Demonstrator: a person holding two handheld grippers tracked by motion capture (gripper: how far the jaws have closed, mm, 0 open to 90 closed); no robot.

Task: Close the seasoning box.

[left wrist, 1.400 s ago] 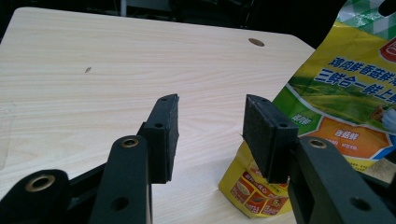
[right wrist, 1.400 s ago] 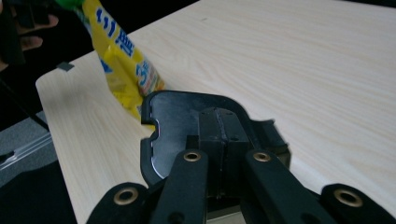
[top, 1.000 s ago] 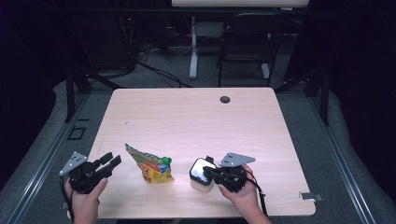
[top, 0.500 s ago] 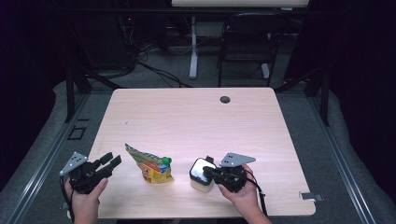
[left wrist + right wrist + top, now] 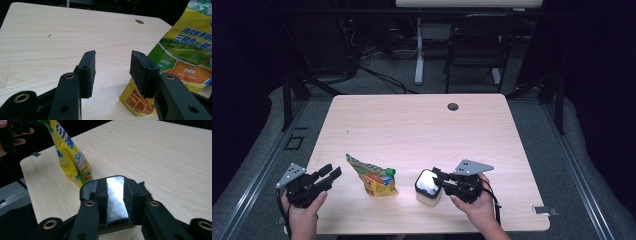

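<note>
Pale wooden table (image 5: 412, 125), near edge. My left gripper (image 5: 331, 173): jaws apart, empty, just left of the yellow-green printed foil snack bag (image 5: 374, 177). My right gripper (image 5: 436, 176): jaws reach over the white square container with black glossy lid (image 5: 428, 187), apparently gripping it; contact not clear.

Light wood table (image 5: 412, 125): yellow-green snack bag (image 5: 373, 176) lies near the 6 o'clock edge, w/ a white cup (image 5: 428, 188) just beside it at its 3 o'clock. Right gripper (image 5: 436, 176) has its jaws at the cup's top. Left gripper (image 5: 330, 171) at the bag's 9 o'clock, jaws apart, not touching it; small dark grommet (image 5: 453, 106) near the 12 o'clock edge.
</note>
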